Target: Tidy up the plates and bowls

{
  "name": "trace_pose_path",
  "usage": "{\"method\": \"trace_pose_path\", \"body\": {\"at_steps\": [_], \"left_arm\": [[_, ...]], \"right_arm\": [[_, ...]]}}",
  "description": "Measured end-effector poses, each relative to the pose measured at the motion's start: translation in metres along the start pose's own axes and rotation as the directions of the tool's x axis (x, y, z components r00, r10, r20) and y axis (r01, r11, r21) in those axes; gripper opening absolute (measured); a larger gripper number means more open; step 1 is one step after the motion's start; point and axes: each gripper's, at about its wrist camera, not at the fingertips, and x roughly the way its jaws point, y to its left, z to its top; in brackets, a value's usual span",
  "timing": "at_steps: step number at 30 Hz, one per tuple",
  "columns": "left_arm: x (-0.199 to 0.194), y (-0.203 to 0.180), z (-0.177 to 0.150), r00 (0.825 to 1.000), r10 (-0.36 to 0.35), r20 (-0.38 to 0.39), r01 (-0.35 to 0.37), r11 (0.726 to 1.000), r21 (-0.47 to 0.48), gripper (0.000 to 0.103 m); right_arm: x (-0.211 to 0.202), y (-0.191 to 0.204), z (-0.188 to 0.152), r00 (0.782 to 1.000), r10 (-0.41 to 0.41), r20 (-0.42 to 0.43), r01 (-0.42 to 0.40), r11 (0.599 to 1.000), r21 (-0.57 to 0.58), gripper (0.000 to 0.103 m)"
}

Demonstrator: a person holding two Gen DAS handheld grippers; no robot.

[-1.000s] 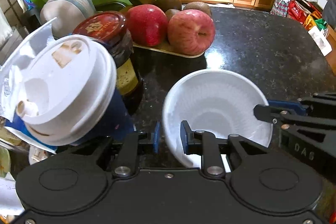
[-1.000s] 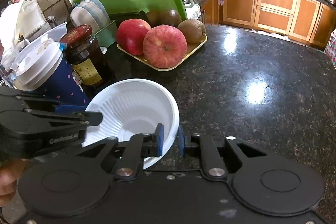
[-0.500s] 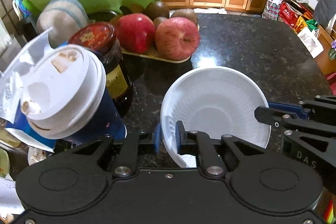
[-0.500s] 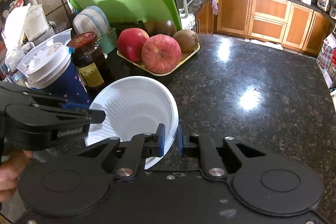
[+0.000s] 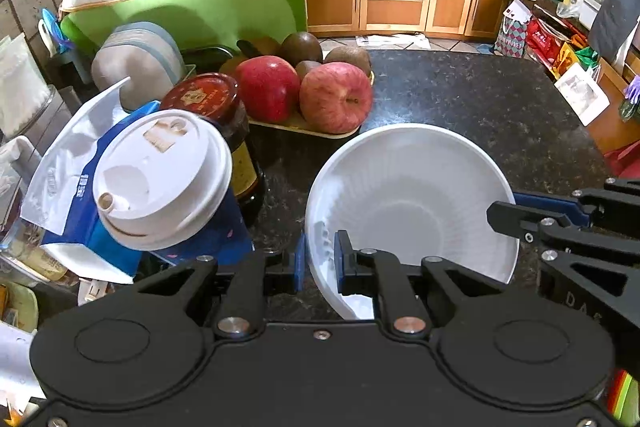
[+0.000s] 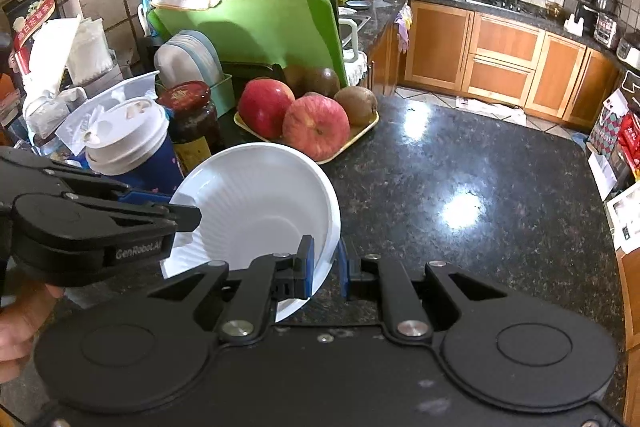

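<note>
White bowl [image 5: 412, 203] hangs tilted above the dark counter [image 6: 460, 187], beside the cup [image 5: 160, 179] and jar [image 6: 192, 119]. Left gripper [image 5: 319, 259] and right gripper [image 6: 325, 267] each pinch its rim on opposite sides.

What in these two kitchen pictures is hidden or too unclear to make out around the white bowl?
- Underside of the white ribbed plastic bowl: hidden in both views by its own wall.
- Near rim of the bowl: left wrist view, covered by the left gripper.
- Label of the red-lidded dark glass jar: mostly behind the white-lidded blue paper cup.
- Stacked grey plates: count unreadable, overlapping.
</note>
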Motion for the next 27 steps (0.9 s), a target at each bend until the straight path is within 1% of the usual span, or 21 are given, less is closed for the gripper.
{"method": "trace_pose_path", "body": {"at_steps": [4,12,19,27], "left_arm": [[0.000,0.003,0.002,1.000,0.003,0.004,-0.003,1.000,0.005,0.019],[0.001,0.019,0.002,1.000,-0.015,0.011,0.015,1.000,0.002,0.019],[-0.003,0.036,-0.005,0.999,-0.046,0.021,0.045,0.999,0.012,0.019],[-0.012,0.053,-0.012,0.997,-0.076,0.030,0.075,0.996,0.037,0.019]], "right_arm": [[0.000,0.005,0.005,1.000,-0.005,0.007,0.005,1.000,-0.011,0.015],[0.008,0.016,0.014,1.000,-0.015,-0.014,0.014,1.000,-0.011,0.015],[0.010,0.036,0.013,0.999,-0.043,-0.031,0.043,0.999,-0.010,0.015],[-0.002,0.062,0.013,0.996,-0.086,-0.012,0.086,0.996,-0.009,0.015]]}}
